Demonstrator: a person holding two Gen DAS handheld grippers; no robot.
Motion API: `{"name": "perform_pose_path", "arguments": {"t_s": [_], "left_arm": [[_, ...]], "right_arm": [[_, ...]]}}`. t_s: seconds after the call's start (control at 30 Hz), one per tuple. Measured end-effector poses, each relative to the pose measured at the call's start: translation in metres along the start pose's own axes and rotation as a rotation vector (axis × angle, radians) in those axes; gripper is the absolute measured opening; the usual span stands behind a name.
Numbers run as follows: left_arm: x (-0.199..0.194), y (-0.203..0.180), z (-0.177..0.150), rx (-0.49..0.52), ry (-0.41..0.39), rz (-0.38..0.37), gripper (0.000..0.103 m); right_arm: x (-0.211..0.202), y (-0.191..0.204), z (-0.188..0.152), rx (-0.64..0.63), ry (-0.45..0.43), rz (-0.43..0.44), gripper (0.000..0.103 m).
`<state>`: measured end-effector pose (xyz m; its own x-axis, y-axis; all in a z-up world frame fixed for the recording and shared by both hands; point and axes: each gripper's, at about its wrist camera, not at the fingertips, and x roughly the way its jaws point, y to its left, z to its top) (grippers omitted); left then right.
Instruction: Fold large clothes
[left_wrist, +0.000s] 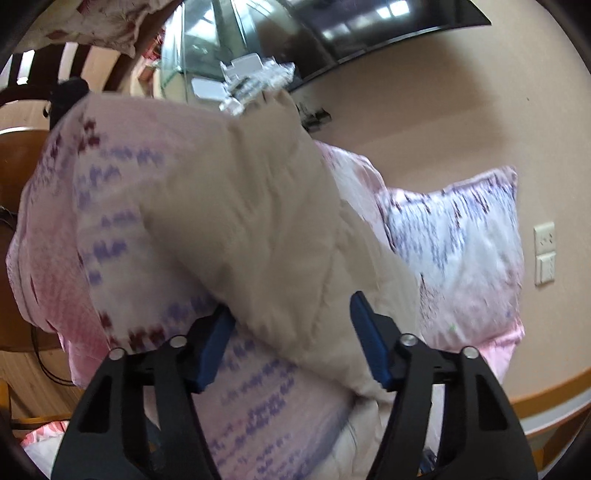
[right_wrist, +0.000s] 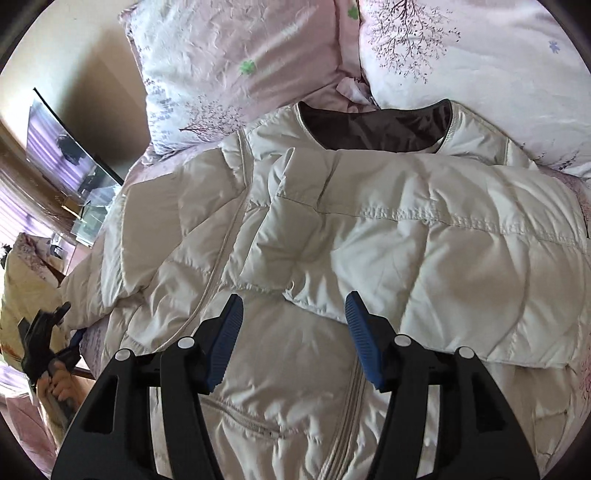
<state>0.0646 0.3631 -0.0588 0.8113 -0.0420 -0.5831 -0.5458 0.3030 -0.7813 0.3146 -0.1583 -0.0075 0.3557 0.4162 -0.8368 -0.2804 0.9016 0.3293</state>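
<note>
A: Right wrist view, biggest first: pink floral bed (right_wrist: 576, 413) fills the frame, cream quilted down jacket (right_wrist: 207, 236) lying front-up on it, dark lining at the collar on the far side.
B: Sleeve?
A: Right-side sleeve (right_wrist: 424, 240) folded across the chest, cuff just beyond the fingertips. Two pillows (right_wrist: 221, 66) past the collar, touching it.
B: Right gripper (right_wrist: 293, 325)?
A: Blue pads spread wide, nothing between them, hovering over the zipper (right_wrist: 347, 406). No contact that I can see.
B: Left wrist view?
A: Blurry. Jacket's other sleeve (left_wrist: 258, 236) raised off the bed, passing between the left gripper (left_wrist: 291, 325) pads. Wide gap; can't tell if the pads actually pinch the fabric.
B: Left gripper anywhere else?
A: Yes, far left edge of the right view, beside the jacket's left edge. Small stuff: wall socket (left_wrist: 544, 253) at right.
</note>
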Motion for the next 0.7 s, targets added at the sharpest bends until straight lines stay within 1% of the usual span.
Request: {"name": "perform_pose_path", "arguments": {"t_s": [0.03,0.07,0.1,0.13,0.17,0.23,0.3,0.4,0.5,0.6,0.7], "left_arm": [[0.001,0.000,0.005,0.001,-0.014,0.017,0.054],[0.003,0.001,0.008,0.001,-0.022,0.035,0.045],[0.005,0.001,0.011,0.002,-0.025,0.051,0.039],[0.006,0.002,0.014,0.005,-0.028,0.057,0.025],[0.007,0.000,0.018,0.021,-0.033,0.060,0.017],[0.006,-0.009,0.025,0.054,-0.037,0.049,0.010],[0.001,-0.025,0.030,0.104,-0.060,0.037,0.007],[-0.009,-0.056,0.035,0.180,-0.094,0.006,0.006],[-0.020,-0.095,0.035,0.268,-0.133,-0.039,0.006],[-0.032,-0.143,0.025,0.369,-0.158,-0.113,0.006],[-0.037,-0.185,0.007,0.458,-0.152,-0.185,0.006]], "right_arm": [[-0.002,-0.001,-0.001,-0.001,-0.005,0.003,0.059],[-0.008,-0.002,-0.003,0.000,-0.013,0.004,0.059],[-0.012,-0.004,-0.005,0.001,-0.021,0.004,0.059],[-0.017,-0.006,-0.007,0.001,-0.029,0.003,0.059],[-0.023,-0.009,-0.009,0.000,-0.043,-0.005,0.060],[-0.032,-0.015,-0.011,0.001,-0.071,-0.027,0.062],[-0.042,-0.023,-0.013,0.010,-0.101,-0.043,0.063],[-0.054,-0.037,-0.015,0.036,-0.132,-0.051,0.064],[-0.067,-0.051,-0.017,0.066,-0.160,-0.057,0.064],[-0.075,-0.063,-0.021,0.095,-0.178,-0.062,0.064],[-0.083,-0.076,-0.025,0.124,-0.195,-0.068,0.064]]}}
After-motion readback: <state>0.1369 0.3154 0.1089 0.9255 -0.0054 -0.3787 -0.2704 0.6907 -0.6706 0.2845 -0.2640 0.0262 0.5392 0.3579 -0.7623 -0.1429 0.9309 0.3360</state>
